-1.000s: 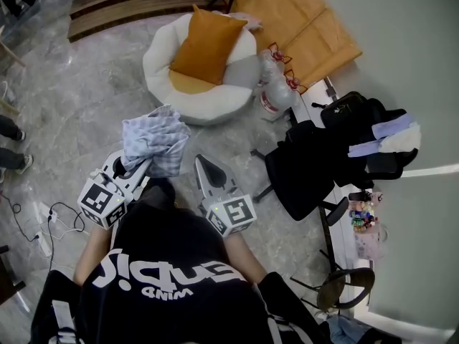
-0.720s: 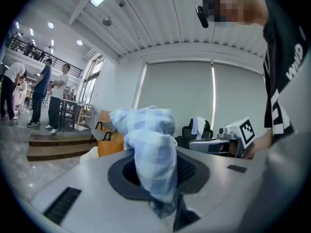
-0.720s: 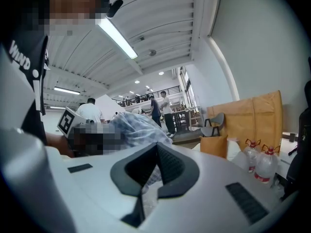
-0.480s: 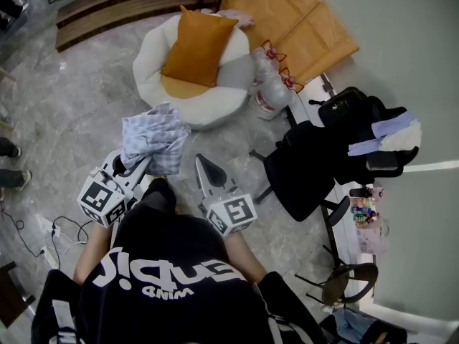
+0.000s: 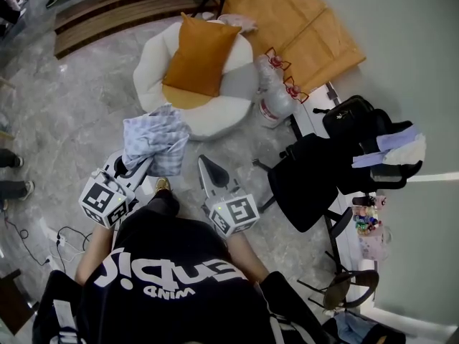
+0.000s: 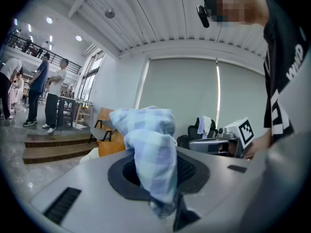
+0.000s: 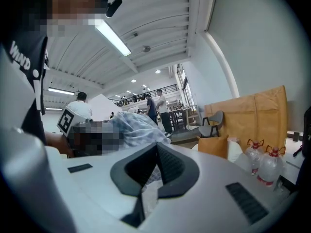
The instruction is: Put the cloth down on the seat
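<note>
**Cloth in the left gripper, short of the seat**

Grips the blue-checked cloth (image 5: 154, 140) in the left gripper (image 5: 143, 165), jaws clamped on a bunched fold, with the rest billowing up over the jaw tips. Holds it in the air above the grey floor (image 5: 72, 99), at 7 o'clock of the white round seat (image 5: 215, 117) in the head view, near the rim but not on it. Shows the right gripper (image 5: 206, 165) at 3 o'clock of the left one, jaws closed tip to tip on nothing. Points both grippers toward 12 o'clock, the way of the seat. Finds an orange cushion (image 5: 201, 56) lying on the seat, reaching up to its 12 o'clock edge. Places two red-topped water bottles (image 5: 275, 92) at 3 o'clock of the seat, just beside it, with a sheet of brown cardboard (image 5: 301, 20) at 1 o'clock beyond them. Sets a black office chair (image 5: 315, 174), draped with clothes, at 3 o'clock of the right gripper, apart from it.
</note>
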`<state>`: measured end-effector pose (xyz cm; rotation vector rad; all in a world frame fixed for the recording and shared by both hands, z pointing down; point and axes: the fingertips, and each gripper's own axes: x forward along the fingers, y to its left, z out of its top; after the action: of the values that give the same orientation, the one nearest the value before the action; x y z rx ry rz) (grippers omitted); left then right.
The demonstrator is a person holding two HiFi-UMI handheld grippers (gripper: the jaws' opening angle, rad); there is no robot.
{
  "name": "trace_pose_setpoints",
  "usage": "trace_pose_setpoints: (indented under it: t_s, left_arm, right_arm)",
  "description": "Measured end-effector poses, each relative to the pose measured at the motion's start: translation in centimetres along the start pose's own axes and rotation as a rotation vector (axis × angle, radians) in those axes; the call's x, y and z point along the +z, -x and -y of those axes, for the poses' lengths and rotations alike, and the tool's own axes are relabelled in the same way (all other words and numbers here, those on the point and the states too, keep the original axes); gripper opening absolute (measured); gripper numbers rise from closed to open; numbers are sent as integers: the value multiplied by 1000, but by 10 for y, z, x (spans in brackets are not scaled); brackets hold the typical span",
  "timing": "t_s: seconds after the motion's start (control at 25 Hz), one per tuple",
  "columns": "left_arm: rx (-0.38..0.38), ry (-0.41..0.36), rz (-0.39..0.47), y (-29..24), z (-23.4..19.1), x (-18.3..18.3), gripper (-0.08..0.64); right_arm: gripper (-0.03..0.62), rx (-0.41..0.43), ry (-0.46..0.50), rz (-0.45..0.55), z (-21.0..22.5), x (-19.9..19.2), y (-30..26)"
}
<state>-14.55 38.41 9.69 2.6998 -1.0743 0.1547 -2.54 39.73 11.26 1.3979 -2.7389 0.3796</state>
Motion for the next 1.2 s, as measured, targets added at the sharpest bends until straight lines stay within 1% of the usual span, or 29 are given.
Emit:
trace_pose_setpoints:
  t_s: [0.28, 0.56, 0.8, 0.92, 1.2]
  left_arm:
    - [-4, 4, -6, -14, -39, 7, 95]
    - [-28, 3, -20, -29, -76, 16, 95]
    - [-63, 0, -17, -39, -108, 17, 95]
    - [-67, 10, -30, -44, -119, 20, 95]
    - [-91, 16, -19, -63, -134, 20, 95]
  right_arm:
    - [20, -13, -4, -6, 9, 7, -37]
    - [20, -45, 0, -4, 22, 13, -73]
    - [20, -86, -6, 2, 26, 15, -98]
    - [20, -104, -6, -6, 30, 16, -105]
    - [20, -150, -2, -10, 52, 21, -111]
